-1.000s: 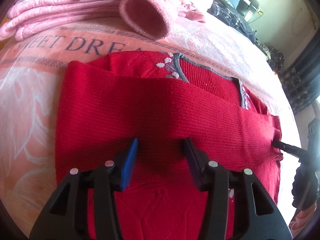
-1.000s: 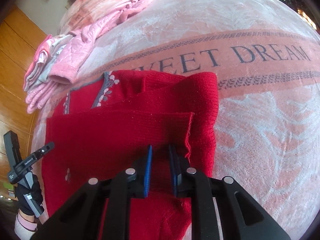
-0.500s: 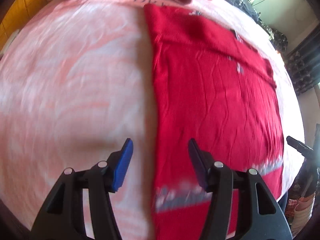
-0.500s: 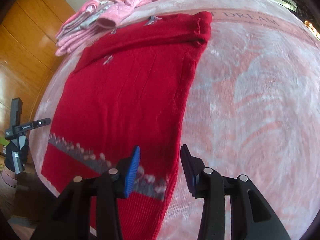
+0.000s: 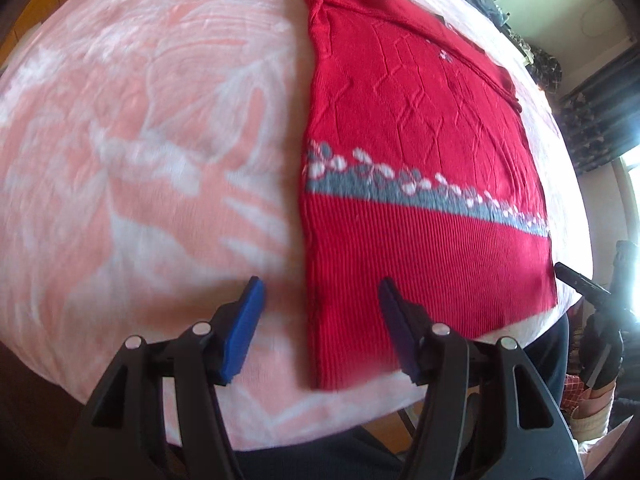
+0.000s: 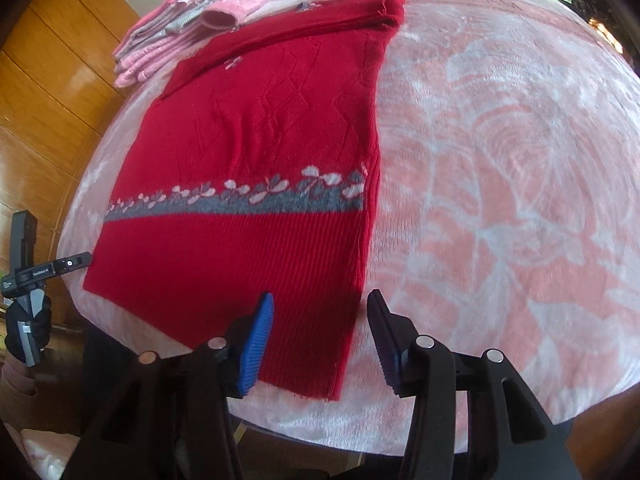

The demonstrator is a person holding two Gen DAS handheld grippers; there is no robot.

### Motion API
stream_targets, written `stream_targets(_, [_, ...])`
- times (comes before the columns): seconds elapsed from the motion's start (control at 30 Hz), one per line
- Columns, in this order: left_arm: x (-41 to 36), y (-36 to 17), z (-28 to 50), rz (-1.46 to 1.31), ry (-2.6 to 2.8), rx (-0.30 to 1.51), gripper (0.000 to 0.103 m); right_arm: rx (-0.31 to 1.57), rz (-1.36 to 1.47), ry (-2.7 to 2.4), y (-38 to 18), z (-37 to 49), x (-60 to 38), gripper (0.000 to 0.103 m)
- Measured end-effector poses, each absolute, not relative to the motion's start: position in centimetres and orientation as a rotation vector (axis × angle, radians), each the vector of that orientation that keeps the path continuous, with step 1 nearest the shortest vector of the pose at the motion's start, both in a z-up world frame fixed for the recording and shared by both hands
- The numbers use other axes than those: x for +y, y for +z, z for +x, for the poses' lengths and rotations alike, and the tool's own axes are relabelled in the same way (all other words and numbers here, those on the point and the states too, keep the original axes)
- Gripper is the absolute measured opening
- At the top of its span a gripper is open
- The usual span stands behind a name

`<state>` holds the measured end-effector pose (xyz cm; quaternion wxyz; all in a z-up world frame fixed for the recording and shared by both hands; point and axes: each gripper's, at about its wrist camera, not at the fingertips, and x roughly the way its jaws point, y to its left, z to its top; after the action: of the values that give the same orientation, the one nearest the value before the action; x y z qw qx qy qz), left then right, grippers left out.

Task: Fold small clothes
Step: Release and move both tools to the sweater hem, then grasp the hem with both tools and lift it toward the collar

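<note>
Both tools have pulled back from the collar end to the hem corners of the red sweater (image 5: 420,240), which lies flat on the bed (image 5: 140,140). Left tool (image 5: 320,320) and right tool (image 6: 320,328) stand wide open, empty. Risk: gripping one knit layer skews the fold. Only the right view shows the pink clothes pile (image 6: 192,20).

a home bedroom: ahead of the claws spreads a bed under a plush pink blanket (image 6: 500,140) lettered "dream", folded pink clothes (image 6: 180,32) heaped at its far end, wooden wall panels (image 6: 52,92) to the left, dark patterned curtains (image 5: 600,120) to the right.
</note>
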<state>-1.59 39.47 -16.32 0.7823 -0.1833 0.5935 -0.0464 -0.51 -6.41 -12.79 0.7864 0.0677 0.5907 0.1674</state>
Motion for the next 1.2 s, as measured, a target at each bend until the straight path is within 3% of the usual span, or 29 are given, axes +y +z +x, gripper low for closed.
stream_targets(0.33, [38.7, -16.8, -3.5, -0.426, -0.122, 1.276, 0.072, 1.293, 0.188, 0.381, -13.5, -2.5, -6.7, 0.054])
stream_targets(0.63, [38.7, -17.8, -2.4, -0.513, -0.147, 1.278, 0.073, 1.316, 0.273, 0.408, -14.7, -1.6, -7.0, 0.054])
stream_targets(0.8, [38.5, -18.0, -2.0, -0.505, -0.146, 1.290, 0.073, 1.325, 0.302, 0.413, -15.2, -0.8, -7.3, 0.050])
stream_targets(0.83, [38.3, -17.9, -2.0, -0.498, -0.145, 1.288, 0.072, 1.325, 0.277, 0.408, -15.1, -0.8, -7.2, 0.046])
stream_targets(0.9, [38.2, -17.8, -2.1, -0.470, -0.123, 1.289, 0.063, 1.322, 0.229, 0.409, -14.8, -1.0, -6.8, 0.037])
stream_targets(0.97, [38.1, -17.7, -2.3, -0.429, -0.095, 1.294, 0.048, 1.329, 0.233, 0.422, -14.8, -1.1, -6.9, 0.018])
stream_targets(1.03, [38.1, -17.6, -2.5, -0.389, -0.064, 1.301, 0.036, 1.338, 0.257, 0.447, -14.9, -1.2, -6.9, 0.008])
stream_targets(1.1, [38.0, -17.5, -2.6, -0.365, -0.051, 1.308, 0.029, 1.336, 0.246, 0.459, -14.9, -1.4, -6.7, 0.005])
stream_targets(1.17, [37.6, -17.3, -2.6, -0.367, -0.058, 1.316, 0.009, 1.330, 0.235, 0.473, -14.6, -1.5, -6.4, 0.005])
stream_targets(1.2, [37.4, -17.2, -2.6, -0.377, -0.065, 1.319, 0.005, 1.328, 0.239, 0.482, -14.4, -1.6, -6.4, 0.005])
